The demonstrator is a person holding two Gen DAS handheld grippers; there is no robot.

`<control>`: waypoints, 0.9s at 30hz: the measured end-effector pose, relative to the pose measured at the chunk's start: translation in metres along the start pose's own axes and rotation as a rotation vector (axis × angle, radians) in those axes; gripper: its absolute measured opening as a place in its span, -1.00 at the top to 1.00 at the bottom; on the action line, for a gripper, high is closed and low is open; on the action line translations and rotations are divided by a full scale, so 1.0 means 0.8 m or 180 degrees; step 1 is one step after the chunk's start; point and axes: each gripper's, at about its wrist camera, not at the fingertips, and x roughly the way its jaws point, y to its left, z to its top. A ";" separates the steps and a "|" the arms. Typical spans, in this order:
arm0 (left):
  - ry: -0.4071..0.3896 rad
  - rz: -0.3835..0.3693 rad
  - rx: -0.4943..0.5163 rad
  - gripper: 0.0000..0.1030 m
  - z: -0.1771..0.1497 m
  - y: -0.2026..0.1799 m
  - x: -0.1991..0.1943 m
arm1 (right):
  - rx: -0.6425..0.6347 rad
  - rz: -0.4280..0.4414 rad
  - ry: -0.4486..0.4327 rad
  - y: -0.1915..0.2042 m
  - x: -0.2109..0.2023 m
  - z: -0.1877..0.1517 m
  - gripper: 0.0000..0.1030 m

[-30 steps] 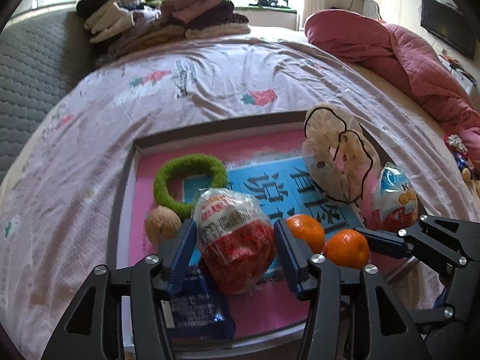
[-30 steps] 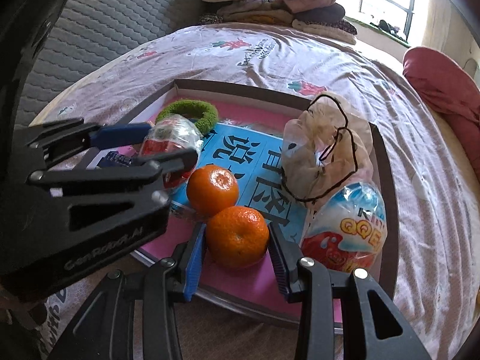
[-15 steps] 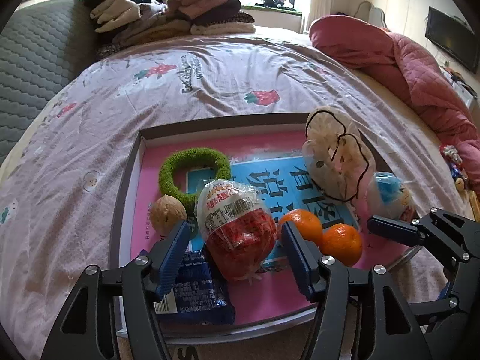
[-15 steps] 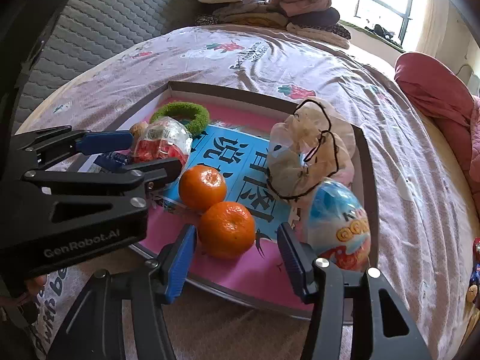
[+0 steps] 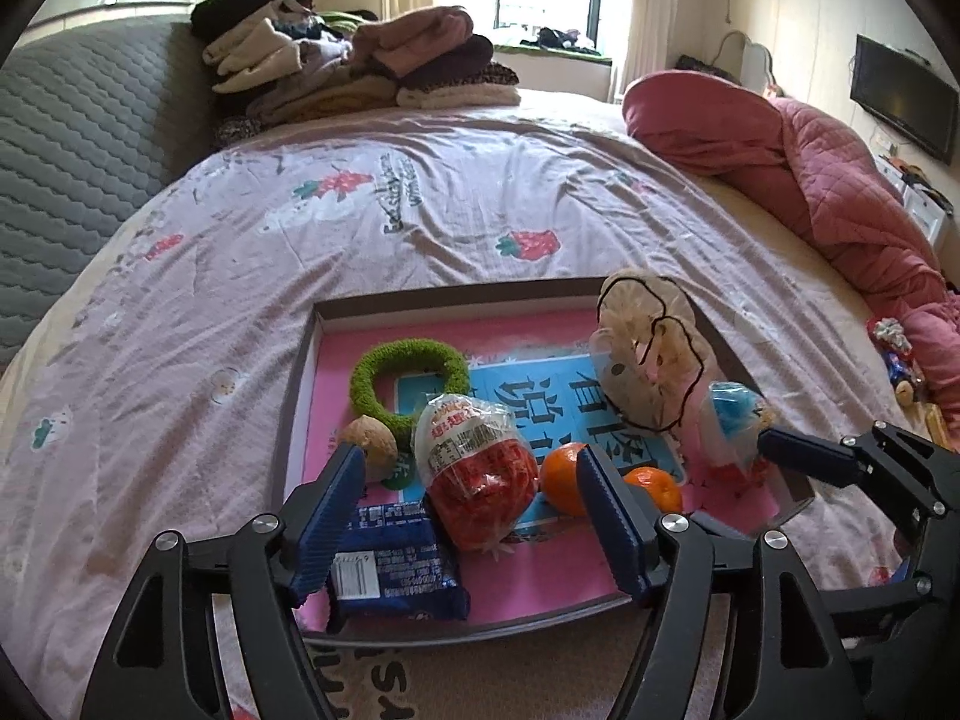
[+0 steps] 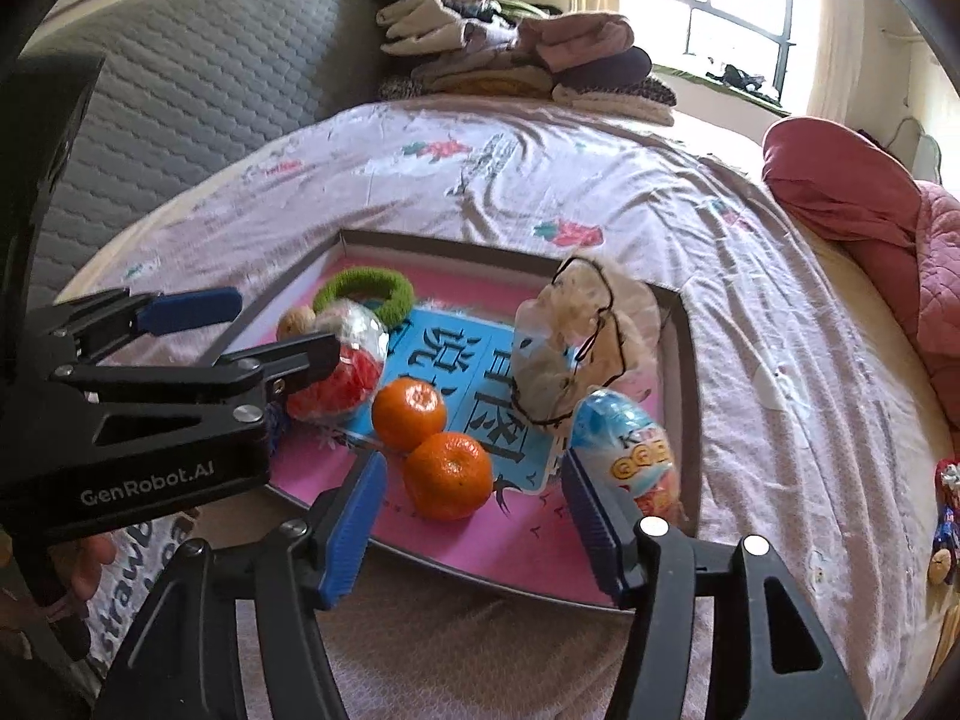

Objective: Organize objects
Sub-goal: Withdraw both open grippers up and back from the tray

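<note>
A shallow pink-lined tray (image 5: 300, 372) (image 6: 684, 360) lies on the bed. In it are a green fuzzy ring (image 5: 410, 375), a walnut (image 5: 367, 448), a blue snack packet (image 5: 396, 570), a red egg-shaped snack bag (image 5: 477, 471) (image 6: 342, 372), two tangerines (image 6: 410, 414) (image 6: 447, 475), a clear bag with black cord (image 6: 576, 348) and a blue-red surprise egg (image 6: 630, 456). My left gripper (image 5: 474, 531) is open, just short of the red bag. My right gripper (image 6: 474, 522) is open at the tray's near edge, before the nearer tangerine.
A flowered sheet (image 5: 420, 210) covers the bed. Folded clothes (image 5: 354, 66) are stacked at the far end by a grey padded headboard (image 5: 72, 138). A pink quilt (image 5: 828, 180) lies at the right. Small toys (image 6: 945, 516) lie at the bed's right edge.
Both grippers have pulled back toward me from the tray and opened wider. The red bag and the nearer tangerine no longer sit between the fingers; they stay in the tray.
</note>
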 end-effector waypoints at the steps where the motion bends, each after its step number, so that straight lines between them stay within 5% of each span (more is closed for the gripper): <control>1: -0.0025 0.0004 -0.0009 -0.45 -0.001 0.001 -0.005 | 0.0033 0.0003 -0.0048 -0.001 -0.006 0.000 -0.21; 27: -0.0497 0.0167 -0.0143 -0.51 -0.071 -0.005 -0.129 | 0.0481 0.0132 -0.0711 0.014 -0.119 -0.048 -0.39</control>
